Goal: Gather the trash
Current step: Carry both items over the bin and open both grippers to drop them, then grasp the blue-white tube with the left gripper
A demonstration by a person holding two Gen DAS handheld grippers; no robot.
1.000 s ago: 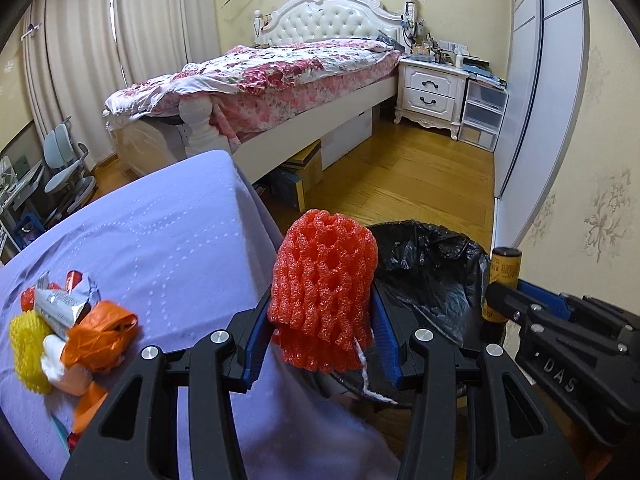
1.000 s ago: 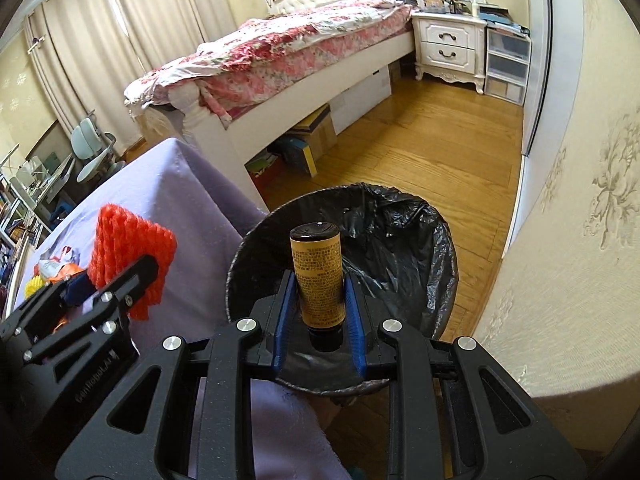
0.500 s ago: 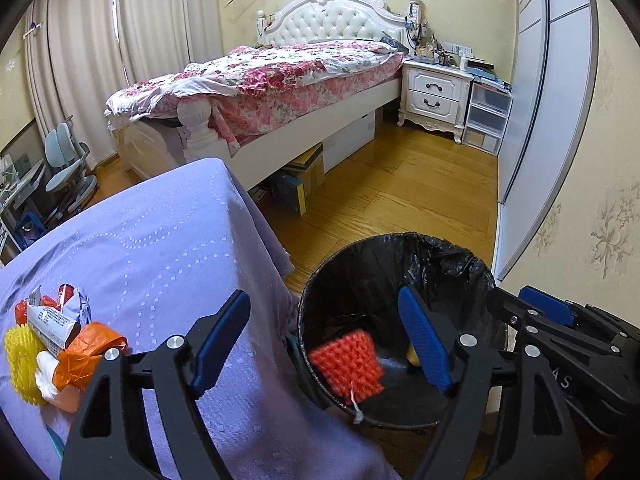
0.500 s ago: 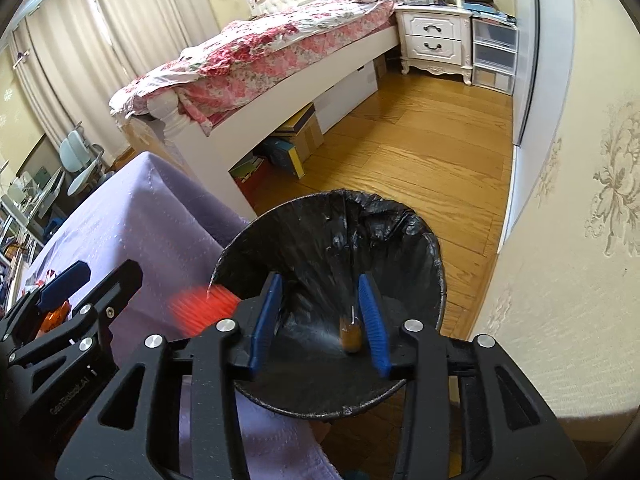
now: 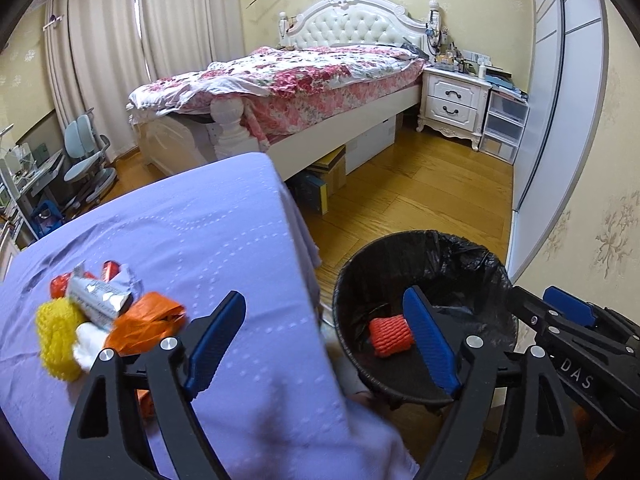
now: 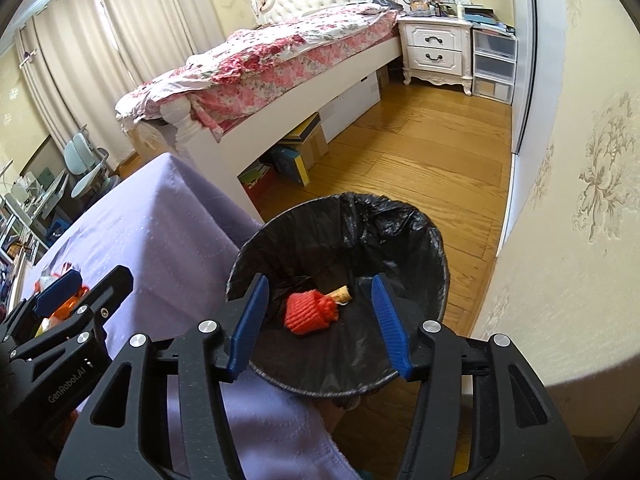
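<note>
Now the left gripper [image 5: 324, 336] stands wide apart and holds nothing, one finger over the purple-covered surface [image 5: 192, 240], the other over the black-lined bin [image 5: 472, 264]. Likewise the right gripper [image 6: 320, 320] is spread wide and empty, hovering just above the bin's rim and pointing down into it. On the bin's floor lies the red foam net [image 6: 310, 312], with a brown bottle [image 6: 340, 295] touching it behind. More trash sits piled on the surface: a yellow net [image 5: 56, 340], an orange bag [image 5: 148, 320] and a silver wrapper [image 5: 98, 300].
</note>
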